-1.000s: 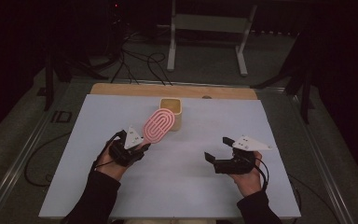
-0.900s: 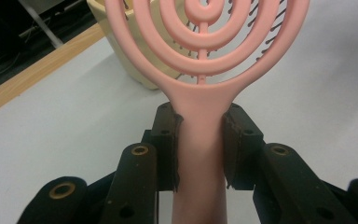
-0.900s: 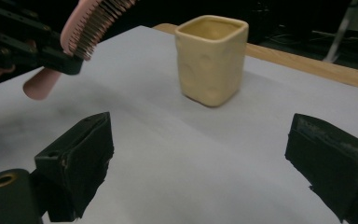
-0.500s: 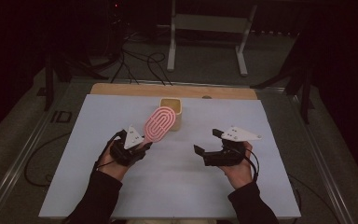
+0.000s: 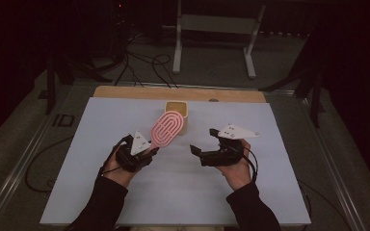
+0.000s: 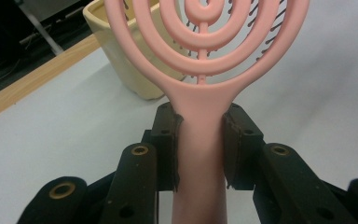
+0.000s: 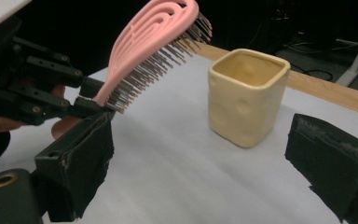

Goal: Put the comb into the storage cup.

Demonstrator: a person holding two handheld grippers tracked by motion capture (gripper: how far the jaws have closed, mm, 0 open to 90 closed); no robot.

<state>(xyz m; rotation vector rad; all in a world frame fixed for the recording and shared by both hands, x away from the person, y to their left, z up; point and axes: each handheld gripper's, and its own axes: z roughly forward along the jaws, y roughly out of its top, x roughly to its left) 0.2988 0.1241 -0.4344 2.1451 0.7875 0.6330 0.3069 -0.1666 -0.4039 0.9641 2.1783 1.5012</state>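
A pink hairbrush [image 5: 167, 128] with a looped oval head is held by its handle in my left gripper [image 5: 149, 150], head raised and tilted toward the far side. In the left gripper view the jaws press on both sides of the brush [image 6: 200, 56] handle. A cream square cup [image 5: 177, 114] stands upright just behind the brush head. My right gripper [image 5: 202, 140] hovers to the right of the brush, open, with nothing between its jaws. The right gripper view shows the brush [image 7: 144, 42] bristles facing down toward the cup [image 7: 247, 98], a little left of it.
A white sheet [image 5: 270, 183] covers the table, with a bare wooden strip [image 5: 125, 91] along its far edge. Beyond the table a metal stand [image 5: 212, 29] and cables [image 5: 139, 57] lie on the dark floor. The person's forearms enter from the near edge.
The right gripper has moved left toward the middle of the table and risen slightly. The left gripper and the brush have stayed put.
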